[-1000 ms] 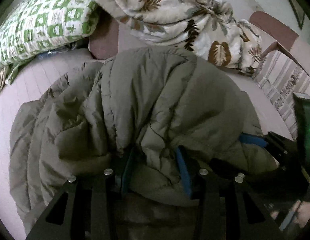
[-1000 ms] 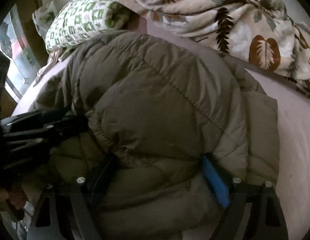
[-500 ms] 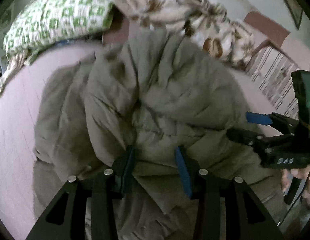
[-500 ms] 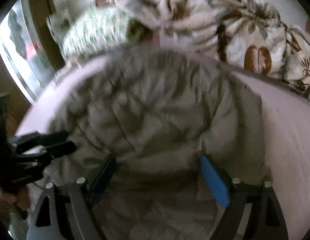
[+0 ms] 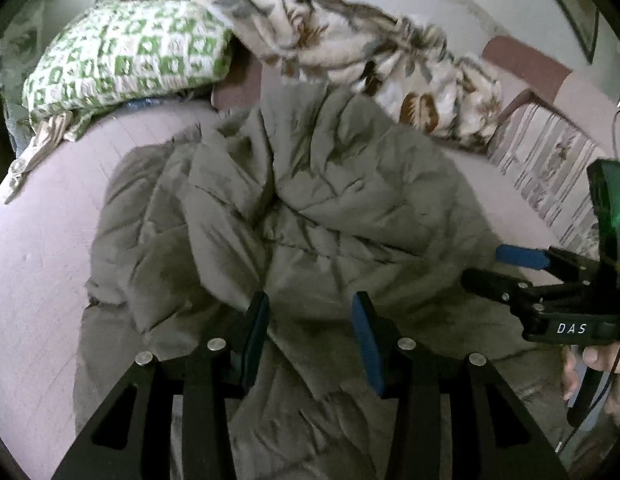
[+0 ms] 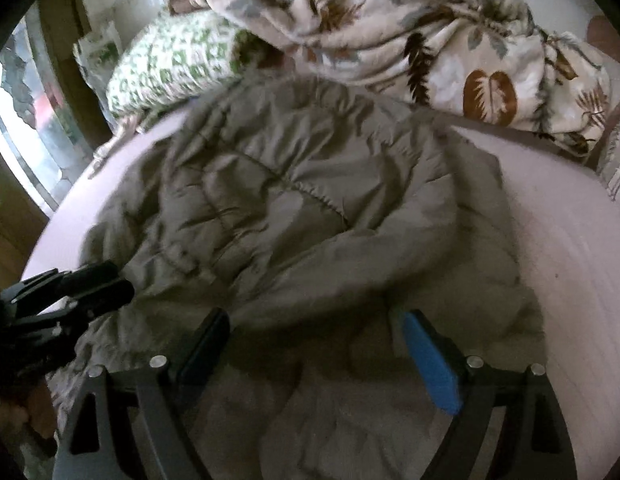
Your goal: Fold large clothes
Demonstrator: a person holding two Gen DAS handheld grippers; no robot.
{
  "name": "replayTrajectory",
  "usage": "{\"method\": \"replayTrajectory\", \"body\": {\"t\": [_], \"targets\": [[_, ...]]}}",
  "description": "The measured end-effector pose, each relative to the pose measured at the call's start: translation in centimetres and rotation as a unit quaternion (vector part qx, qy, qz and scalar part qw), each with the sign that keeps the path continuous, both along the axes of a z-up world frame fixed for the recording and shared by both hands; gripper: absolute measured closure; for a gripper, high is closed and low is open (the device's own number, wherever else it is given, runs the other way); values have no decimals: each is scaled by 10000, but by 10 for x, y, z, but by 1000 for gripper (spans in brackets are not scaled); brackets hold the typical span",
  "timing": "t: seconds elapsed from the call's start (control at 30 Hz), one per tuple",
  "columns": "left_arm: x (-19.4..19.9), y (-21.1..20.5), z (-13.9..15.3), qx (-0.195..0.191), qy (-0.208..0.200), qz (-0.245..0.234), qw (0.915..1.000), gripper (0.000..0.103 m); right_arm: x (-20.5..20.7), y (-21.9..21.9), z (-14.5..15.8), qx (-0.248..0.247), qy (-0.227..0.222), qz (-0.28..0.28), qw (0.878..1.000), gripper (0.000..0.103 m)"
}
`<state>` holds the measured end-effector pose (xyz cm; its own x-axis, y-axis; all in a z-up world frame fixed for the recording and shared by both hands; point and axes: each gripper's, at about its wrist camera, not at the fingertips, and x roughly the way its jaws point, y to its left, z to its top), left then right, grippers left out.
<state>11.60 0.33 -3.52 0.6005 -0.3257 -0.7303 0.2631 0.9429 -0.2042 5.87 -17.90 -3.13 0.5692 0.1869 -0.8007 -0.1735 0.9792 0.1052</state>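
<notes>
An olive-grey quilted puffer jacket (image 5: pixel 310 208) lies bunched on a pale pink bed sheet (image 5: pixel 37 264); it also fills the right wrist view (image 6: pixel 293 216). My left gripper (image 5: pixel 310 320) is open above the jacket's near edge, with fabric lying under and between its blue-padded fingers. My right gripper (image 6: pixel 314 332) is open wide over the jacket's near hem, and also shows from the side at the right of the left wrist view (image 5: pixel 510 268). My left gripper shows at the left of the right wrist view (image 6: pixel 69 292). Neither gripper holds the fabric.
A green-and-white patterned pillow (image 5: pixel 125 60) lies at the back left. A cream blanket with brown leaf print (image 5: pixel 390 64) is heaped at the back. A window or glass door (image 6: pixel 25 120) is at the far left. Striped bedding (image 5: pixel 550 168) lies at the right edge.
Both grippers have pulled back and up from the jacket. The jacket, bundled high a second ago, now lies lower and flatter on the bed. The left gripper has let go of the fabric.
</notes>
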Motion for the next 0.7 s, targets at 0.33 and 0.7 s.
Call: {"method": "replayTrajectory", "body": {"t": [0.33, 0.7], "targets": [[-64, 0, 13, 44, -292, -130, 9995, 47, -66, -2, 8, 84, -63, 146, 9998, 13], [-103, 23, -4, -59, -69, 211, 9997, 31, -92, 3, -25, 249, 268, -46, 9993, 5]]}}
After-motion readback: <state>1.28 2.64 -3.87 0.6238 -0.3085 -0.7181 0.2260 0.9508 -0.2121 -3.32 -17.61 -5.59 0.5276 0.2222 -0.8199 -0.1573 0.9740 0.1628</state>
